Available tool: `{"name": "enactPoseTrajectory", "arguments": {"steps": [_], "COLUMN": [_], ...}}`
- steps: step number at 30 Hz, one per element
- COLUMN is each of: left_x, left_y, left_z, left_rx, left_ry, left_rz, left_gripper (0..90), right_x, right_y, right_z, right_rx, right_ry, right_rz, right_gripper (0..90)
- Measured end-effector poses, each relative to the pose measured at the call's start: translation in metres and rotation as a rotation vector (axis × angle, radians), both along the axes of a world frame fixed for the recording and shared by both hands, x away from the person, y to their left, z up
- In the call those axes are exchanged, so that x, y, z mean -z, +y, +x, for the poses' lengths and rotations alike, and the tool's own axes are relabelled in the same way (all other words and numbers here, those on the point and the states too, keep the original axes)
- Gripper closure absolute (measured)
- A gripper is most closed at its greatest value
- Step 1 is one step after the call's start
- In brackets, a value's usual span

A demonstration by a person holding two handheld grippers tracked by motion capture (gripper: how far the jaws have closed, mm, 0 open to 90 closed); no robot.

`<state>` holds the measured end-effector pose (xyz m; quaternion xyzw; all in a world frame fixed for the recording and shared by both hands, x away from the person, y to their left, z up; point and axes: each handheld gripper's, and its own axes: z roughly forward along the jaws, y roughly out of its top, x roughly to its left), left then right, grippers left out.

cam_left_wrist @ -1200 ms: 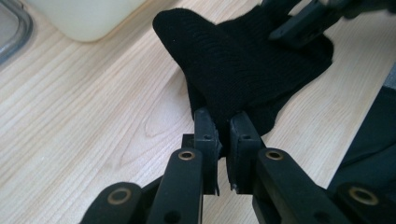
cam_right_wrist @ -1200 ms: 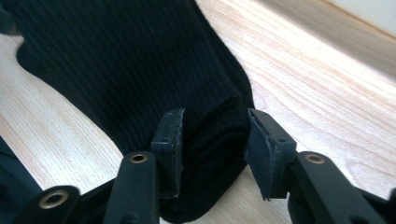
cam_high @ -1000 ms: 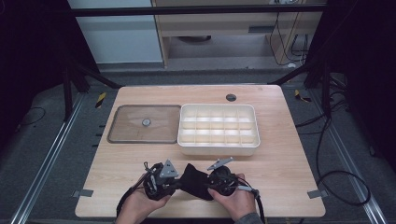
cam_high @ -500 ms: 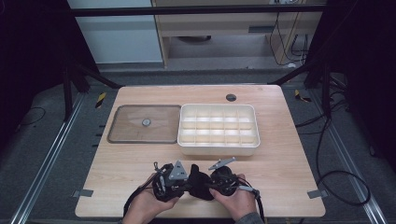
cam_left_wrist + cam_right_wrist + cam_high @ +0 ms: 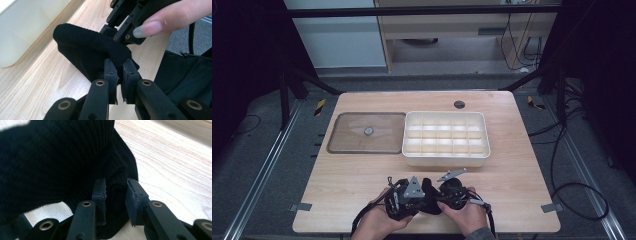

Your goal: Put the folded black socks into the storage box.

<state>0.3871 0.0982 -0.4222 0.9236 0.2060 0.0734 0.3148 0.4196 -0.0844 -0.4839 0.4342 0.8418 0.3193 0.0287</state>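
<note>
- Two hand-held grippers meet over the near edge of the wooden table (image 5: 362, 200), with a black ribbed knit cloth (image 5: 90, 47) bunched between them, just in front of the tray
- left gripper (image 5: 119, 66): jaws clenched on a fold of the cloth; the fabric is soft, finely ribbed and rolled into a thick rounded edge
- right gripper (image 5: 115, 188): its toothed pads sit on either side of a fold of the same cloth, and the jaws have just been closing with the cloth between them; whether the pads press hard I cannot tell for sure, though the fabric fills the gap
- white plastic tray (image 5: 445, 157) is rectangular with rounded corners and a grid of small compartments; beside it lies a flat clear lid (image 5: 347, 137) with a small round knob
- From above, the cloth is mostly hidden by the hands and gripper bodies, and black on black blurs its outline
- A fingertip (image 5: 150, 26) rests on the right gripper's linkage in the left gripper view
- Against the earlier high view, the left gripper has shifted rightward, closer to the right one; the tray and lid lie as before
</note>
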Motion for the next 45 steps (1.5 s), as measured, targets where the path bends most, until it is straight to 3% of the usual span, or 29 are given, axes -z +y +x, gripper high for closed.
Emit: {"name": "enactPoseTrajectory", "arguments": {"steps": [11, 16, 25, 39, 45], "left_x": [0.007, 0.008, 0.013, 0.029, 0.034], "left_y": [-0.01, -0.011, -0.019, -0.038, -0.045], "left_z": [-0.003, -0.002, -0.002, 0.001, 0.005], "left_rx": [0.021, 0.017, 0.029, 0.05, 0.04], "left_ry": [0.005, 0.01, 0.021, 0.054, 0.079], "left_rz": [0.018, 0.021, 0.033, 0.074, 0.065], "left_gripper": [83.9, 83.9, 83.9, 83.7, 83.6], "right_x": [0.001, -0.005, -0.02, -0.019, -0.017], "right_y": [-0.003, -0.008, -0.038, -0.054, -0.058], "right_z": [0.0, -0.004, -0.016, -0.014, -0.015], "right_rx": [-0.005, -0.007, 0.025, 0.059, 0.066], "right_ry": [-0.006, -0.037, -0.086, -0.084, -0.077], "right_rz": [0.023, 0.012, -0.01, -0.006, -0.004], "right_gripper": [69.1, 61.0, 59.7, 60.7, 60.6]}}
